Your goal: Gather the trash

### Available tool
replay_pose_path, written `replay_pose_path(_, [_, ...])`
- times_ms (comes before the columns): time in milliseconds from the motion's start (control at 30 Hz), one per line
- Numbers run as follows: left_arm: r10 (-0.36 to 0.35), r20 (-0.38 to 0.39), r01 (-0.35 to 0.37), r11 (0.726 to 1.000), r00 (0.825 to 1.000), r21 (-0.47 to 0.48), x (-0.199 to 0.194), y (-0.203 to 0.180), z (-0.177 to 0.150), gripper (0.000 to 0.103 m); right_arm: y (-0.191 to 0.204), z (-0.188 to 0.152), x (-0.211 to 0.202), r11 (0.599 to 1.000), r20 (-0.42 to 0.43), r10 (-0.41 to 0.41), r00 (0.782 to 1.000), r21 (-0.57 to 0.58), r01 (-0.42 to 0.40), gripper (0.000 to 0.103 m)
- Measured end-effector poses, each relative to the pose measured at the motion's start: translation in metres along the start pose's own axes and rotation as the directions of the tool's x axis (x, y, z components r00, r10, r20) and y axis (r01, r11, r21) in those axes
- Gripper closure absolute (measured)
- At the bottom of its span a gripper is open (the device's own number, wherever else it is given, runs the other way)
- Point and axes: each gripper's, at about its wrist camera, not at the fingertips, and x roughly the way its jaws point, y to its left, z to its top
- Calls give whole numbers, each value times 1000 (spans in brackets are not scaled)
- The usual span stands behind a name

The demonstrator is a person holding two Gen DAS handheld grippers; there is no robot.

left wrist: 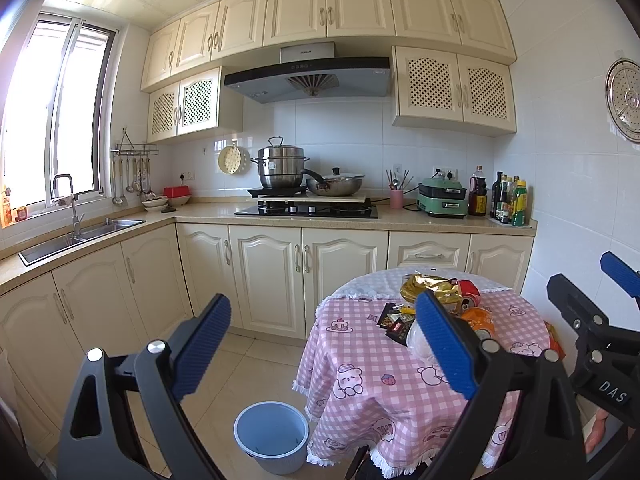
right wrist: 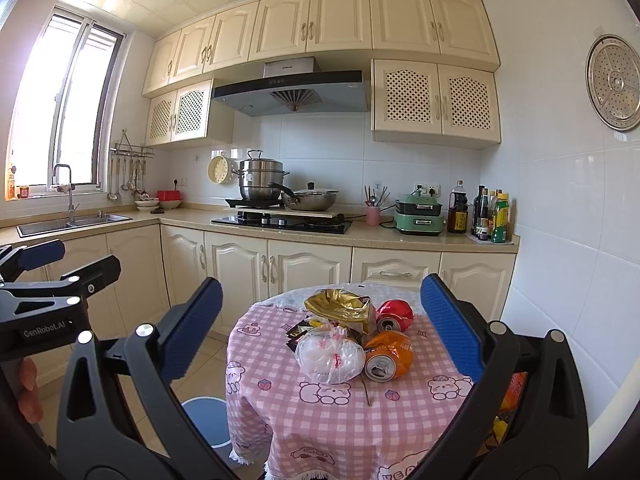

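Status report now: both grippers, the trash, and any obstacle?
Left gripper open, right gripper open, both empty. Trash pile untouched on pink table; bin on floor beside it. Nothing in the way.

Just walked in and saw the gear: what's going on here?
A person holds a gripper in each hand, facing a small table piled with trash: two crushed cans, a gold bag, a plastic bag and wrappers. Both the left gripper and right gripper are open and empty. A bin waits on the floor beside the table.
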Motion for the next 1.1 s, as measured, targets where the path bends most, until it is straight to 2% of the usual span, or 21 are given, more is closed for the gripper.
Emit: replay_pose_path(1100, [5, 3, -5, 1000, 1000, 4, 1, 2, 0, 11, 2, -6, 11, 1000, -11, 8, 1000, 5, -8, 6])
